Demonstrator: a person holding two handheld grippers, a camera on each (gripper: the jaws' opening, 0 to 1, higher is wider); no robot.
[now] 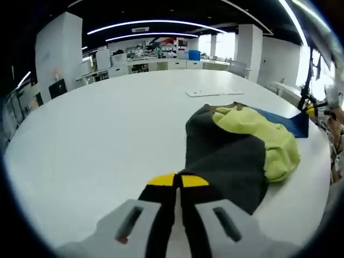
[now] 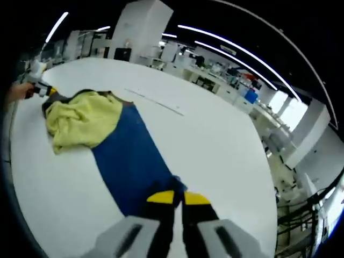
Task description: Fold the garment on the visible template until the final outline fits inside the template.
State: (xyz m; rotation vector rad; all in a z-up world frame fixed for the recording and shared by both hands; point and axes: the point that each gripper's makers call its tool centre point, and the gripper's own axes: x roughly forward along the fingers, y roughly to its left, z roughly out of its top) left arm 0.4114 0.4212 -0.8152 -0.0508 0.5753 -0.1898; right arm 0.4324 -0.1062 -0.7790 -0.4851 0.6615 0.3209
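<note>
A garment lies bunched across the white table [image 1: 97,134], with a dark grey part [image 1: 226,156], a crumpled yellow-green part [image 1: 269,134] and a blue part [image 1: 285,122]. My left gripper [image 1: 178,180] is shut on the near edge of the grey part. In the right gripper view the blue part [image 2: 129,156] runs toward me, and my right gripper [image 2: 178,198] is shut on its near end. The yellow-green part [image 2: 80,121] lies beyond. The left gripper [image 2: 44,90] shows at the garment's far end, held by a hand [image 2: 19,91]. The right gripper [image 1: 316,110] shows at the far right.
A thin flat white sheet [image 1: 215,92] lies on the table beyond the garment, seen edge-on as a sheet [image 2: 156,102] in the right gripper view. Cabinets, desks and a white pillar [image 1: 59,48] stand around the table. The table edge [image 2: 269,177] curves close on the right.
</note>
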